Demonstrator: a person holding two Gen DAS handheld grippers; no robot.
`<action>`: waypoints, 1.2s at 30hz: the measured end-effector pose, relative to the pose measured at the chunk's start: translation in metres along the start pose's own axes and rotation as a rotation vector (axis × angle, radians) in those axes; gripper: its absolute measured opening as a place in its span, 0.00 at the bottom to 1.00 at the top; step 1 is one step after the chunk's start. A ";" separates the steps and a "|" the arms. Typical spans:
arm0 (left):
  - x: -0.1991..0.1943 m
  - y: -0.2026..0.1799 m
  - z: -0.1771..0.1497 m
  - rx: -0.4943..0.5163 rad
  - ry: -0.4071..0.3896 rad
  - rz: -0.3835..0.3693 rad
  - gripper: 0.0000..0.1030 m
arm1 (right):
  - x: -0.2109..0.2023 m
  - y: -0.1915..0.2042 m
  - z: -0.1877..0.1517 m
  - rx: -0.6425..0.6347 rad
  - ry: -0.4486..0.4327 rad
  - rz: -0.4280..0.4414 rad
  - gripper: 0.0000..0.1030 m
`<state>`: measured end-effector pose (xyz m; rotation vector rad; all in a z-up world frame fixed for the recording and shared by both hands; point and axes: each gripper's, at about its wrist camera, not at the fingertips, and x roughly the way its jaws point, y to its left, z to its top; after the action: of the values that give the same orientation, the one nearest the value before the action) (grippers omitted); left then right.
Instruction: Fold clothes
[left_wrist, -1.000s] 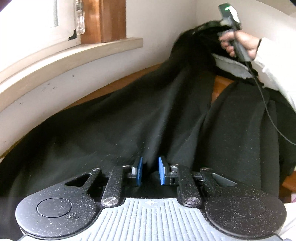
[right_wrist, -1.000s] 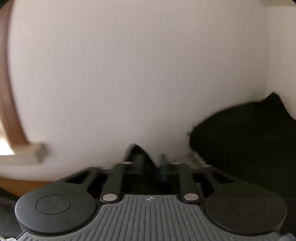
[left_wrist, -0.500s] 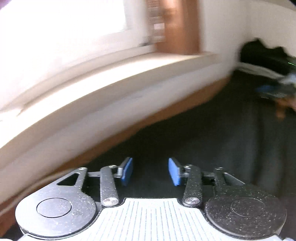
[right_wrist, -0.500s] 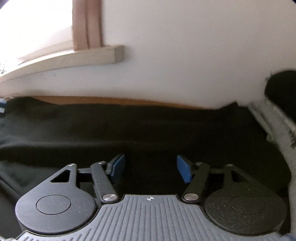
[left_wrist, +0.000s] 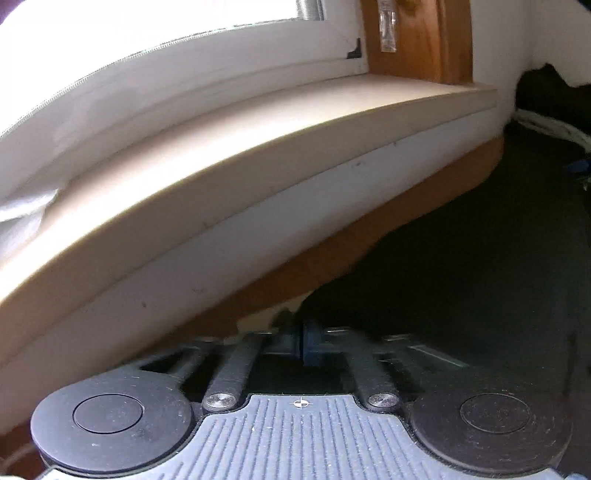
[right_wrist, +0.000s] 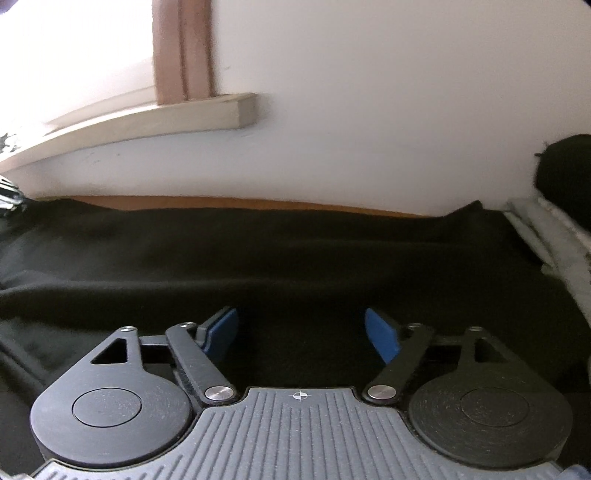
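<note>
A black garment (right_wrist: 295, 258) lies spread across the wooden table, reaching close to the wall. In the left wrist view the same black garment (left_wrist: 461, 277) fills the right side, and its near left corner ends at my left gripper (left_wrist: 299, 341). That gripper is shut with its blue pads together on this corner; the picture is blurred there. My right gripper (right_wrist: 301, 332) hovers low over the middle of the cloth. Its jaws are opening and stand wide, with flat cloth beneath them and nothing pinched.
A beige window sill (left_wrist: 258, 147) juts out over the table's back edge (left_wrist: 295, 269), with white wall below it. A grey-white garment (right_wrist: 554, 236) and a dark heap (right_wrist: 565, 173) lie at the right end against the wall.
The left gripper swung left to the garment's corner by the wall, opened, then shut there. The right gripper came down from facing the wall to the cloth and opened wider.
</note>
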<state>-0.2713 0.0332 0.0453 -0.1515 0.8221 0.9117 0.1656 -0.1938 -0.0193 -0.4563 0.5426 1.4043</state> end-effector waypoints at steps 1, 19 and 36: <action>-0.003 -0.001 -0.003 0.013 0.004 0.018 0.02 | 0.000 0.002 0.000 -0.013 0.002 0.016 0.78; -0.080 0.035 -0.068 -0.073 -0.005 0.108 0.57 | -0.009 0.032 0.015 -0.050 -0.038 0.009 0.74; -0.122 0.073 -0.151 -0.277 -0.082 0.061 0.65 | 0.018 0.181 0.004 -0.250 -0.002 0.314 0.73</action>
<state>-0.4525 -0.0668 0.0405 -0.3291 0.6249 1.0804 -0.0127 -0.1562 -0.0235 -0.5876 0.4509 1.7849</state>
